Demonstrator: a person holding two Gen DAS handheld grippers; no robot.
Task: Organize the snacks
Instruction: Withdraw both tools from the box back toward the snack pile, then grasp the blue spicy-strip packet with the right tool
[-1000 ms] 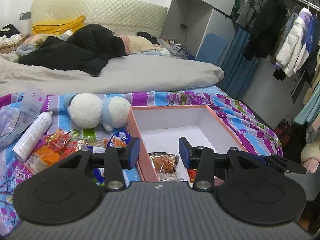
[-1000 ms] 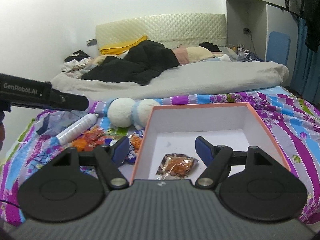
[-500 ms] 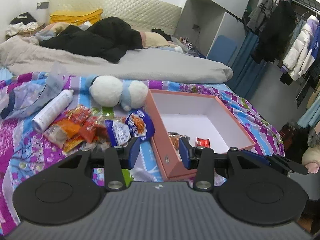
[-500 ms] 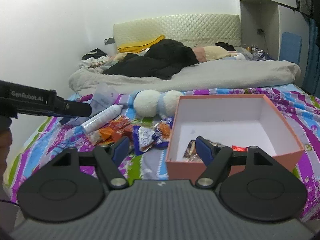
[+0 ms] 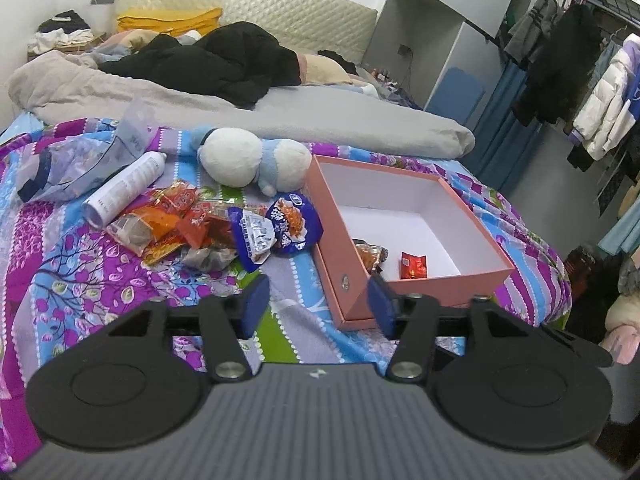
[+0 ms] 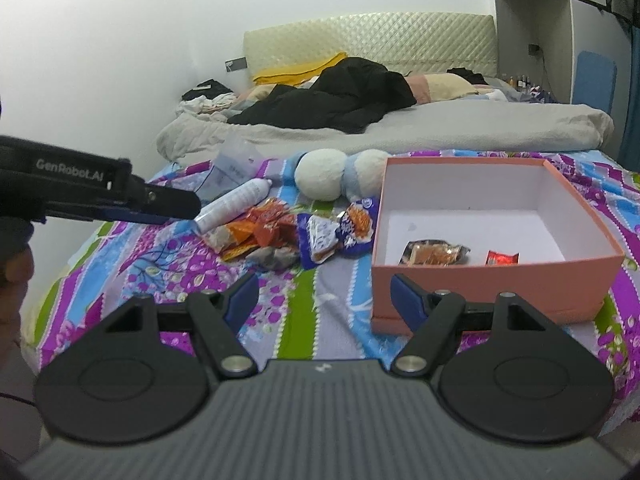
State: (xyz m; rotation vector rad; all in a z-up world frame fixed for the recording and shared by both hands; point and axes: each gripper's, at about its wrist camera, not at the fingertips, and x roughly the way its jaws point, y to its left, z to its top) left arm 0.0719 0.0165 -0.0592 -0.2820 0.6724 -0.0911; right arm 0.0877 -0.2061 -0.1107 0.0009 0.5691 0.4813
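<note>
Currently, box [image 5: 404, 276]: centre right, two packets inside (few so far).
Snack pile [image 5: 224, 228]: left of box, heaped touching, awaiting transfer.
Left gripper [image 5: 316, 304]: jaws just widened, nothing between, likely readying a pick.
Right gripper [image 6: 320, 292]: spread, empty, facing the box corner.

Bed [image 5: 100, 280], floral purple-blue sheet, before me. Lying on it: pink box [image 5: 348, 240] right of centre; snack packets [image 5: 208, 232] heaped mid-left; white spray can [image 5: 124, 188], clear bag [image 5: 72, 164] upper left; plush toy [image 5: 252, 160]; grey duvet [image 5: 320, 120] behind.
</note>
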